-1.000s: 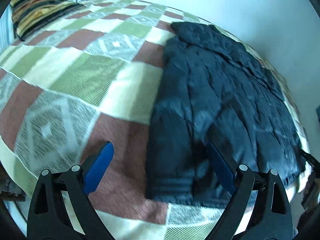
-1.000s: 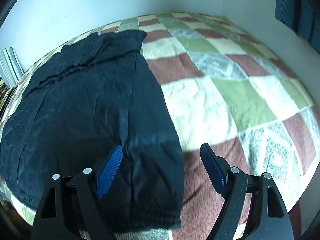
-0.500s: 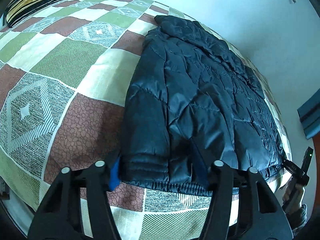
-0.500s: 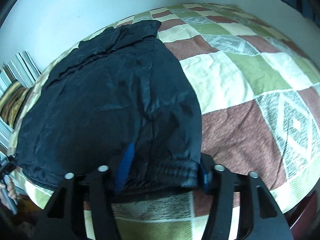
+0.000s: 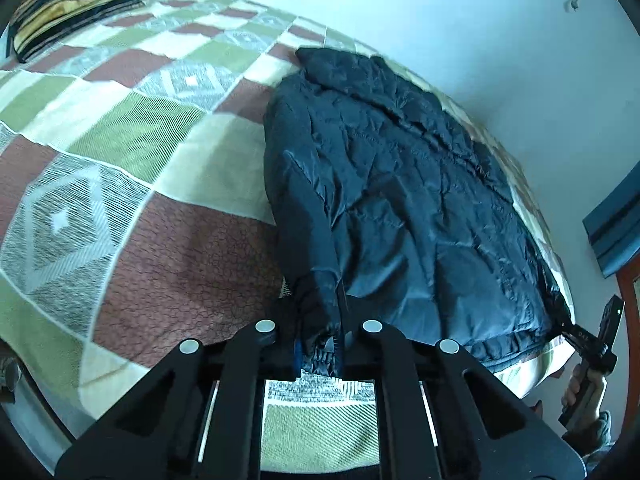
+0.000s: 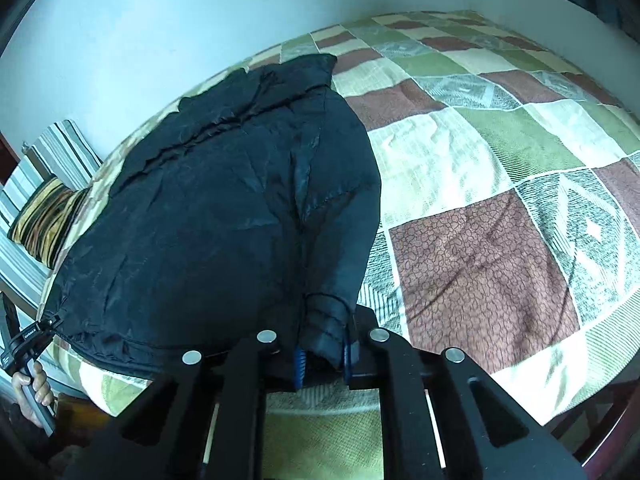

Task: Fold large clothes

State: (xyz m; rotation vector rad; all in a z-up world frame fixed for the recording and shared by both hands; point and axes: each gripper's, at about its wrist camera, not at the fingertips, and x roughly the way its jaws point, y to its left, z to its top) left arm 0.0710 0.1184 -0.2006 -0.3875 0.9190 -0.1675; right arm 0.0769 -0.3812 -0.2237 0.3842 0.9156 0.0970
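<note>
Gripping both bottom corners of the dark puffer jacket (image 5: 400, 200), which lies spread near the bed's (image 5: 160, 240) near edge: the left gripper (image 5: 318, 354) has just been closing and its fingers now pinch the ribbed hem corner; the right gripper (image 6: 322, 356) likewise has just closed, pinching the opposite hem corner. Recommended practice for the fold: raise both corners evenly, keep the hem taut between them, and carry it toward the collar near the far wall. Slippery padded fabric may slide; verify bite before lifting.
</note>
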